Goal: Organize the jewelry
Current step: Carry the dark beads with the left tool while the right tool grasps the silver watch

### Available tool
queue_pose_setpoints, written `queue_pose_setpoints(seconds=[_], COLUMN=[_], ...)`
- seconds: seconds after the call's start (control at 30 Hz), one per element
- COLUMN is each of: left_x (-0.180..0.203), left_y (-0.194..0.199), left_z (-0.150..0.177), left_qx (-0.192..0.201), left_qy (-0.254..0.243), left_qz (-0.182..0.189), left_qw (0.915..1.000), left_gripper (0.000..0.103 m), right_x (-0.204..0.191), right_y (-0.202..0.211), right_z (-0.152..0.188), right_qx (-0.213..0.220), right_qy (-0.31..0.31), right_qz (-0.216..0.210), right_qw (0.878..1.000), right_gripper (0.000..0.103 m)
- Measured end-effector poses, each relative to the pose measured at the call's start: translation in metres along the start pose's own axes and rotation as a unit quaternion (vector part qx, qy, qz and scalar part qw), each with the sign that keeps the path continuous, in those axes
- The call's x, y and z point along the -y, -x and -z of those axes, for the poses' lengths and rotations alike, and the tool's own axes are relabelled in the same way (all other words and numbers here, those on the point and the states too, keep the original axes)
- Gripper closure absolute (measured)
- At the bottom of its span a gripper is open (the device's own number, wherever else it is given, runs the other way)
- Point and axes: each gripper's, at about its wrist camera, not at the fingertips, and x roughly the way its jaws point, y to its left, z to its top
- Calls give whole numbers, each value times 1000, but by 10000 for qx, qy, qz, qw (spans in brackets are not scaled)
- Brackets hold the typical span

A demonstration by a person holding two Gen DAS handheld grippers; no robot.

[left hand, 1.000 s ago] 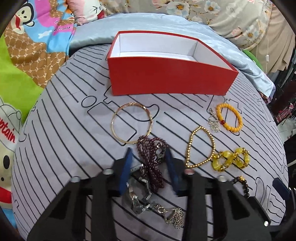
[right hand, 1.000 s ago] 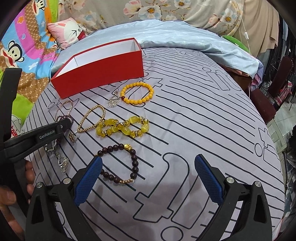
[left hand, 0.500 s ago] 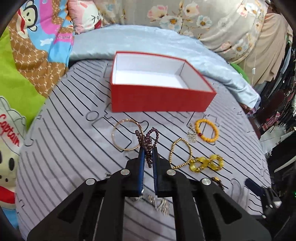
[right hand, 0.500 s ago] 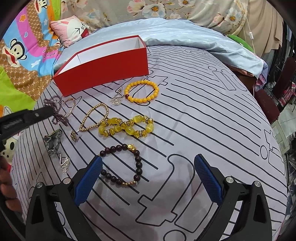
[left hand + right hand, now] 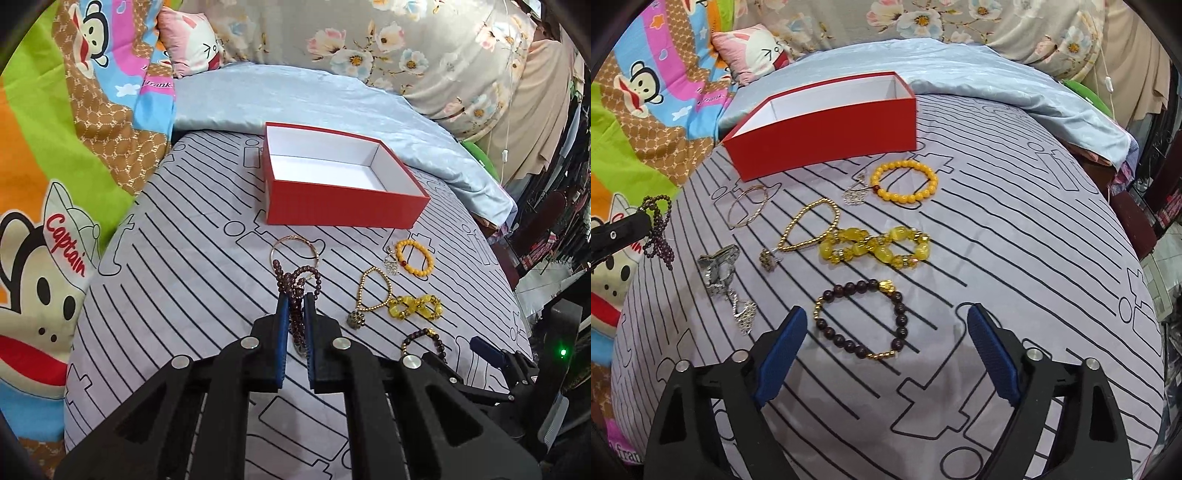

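Only right view shows silver chain (image 5: 718, 271)

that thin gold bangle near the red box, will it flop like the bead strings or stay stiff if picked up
The thin gold bangle probably stays stiff: it holds an open hoop on the cloth, unlike the purple bead strand drooping from the left gripper. It looks like thin wire, so likely light, and smooth metal may slip.

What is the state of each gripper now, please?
Left gripper: closed on the dark purple bead strand, lifted off the bed.
Right gripper: open, holding nothing, above the dark bead bracelet.
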Motion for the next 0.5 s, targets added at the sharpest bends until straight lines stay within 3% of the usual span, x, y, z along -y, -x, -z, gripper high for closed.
queue_pose_setpoints(seconds=[0.3,0.5], left_x=[-11,-24], left_y=[-3,-6], left_z=[5,9], left_qx=[-50,-98], left_qy=[53,143], left_qz=[-86,-178], left_qw=[9999,9997], left_gripper=[96,96], right_x=[-30,-63], right_y=[-2,-4], right_z=[-3,-7], right_qx=[-75,-59], right_qy=[307,647], right_qz=[-406,-788], right_qw=[9987,9948], right_gripper=[45,47])
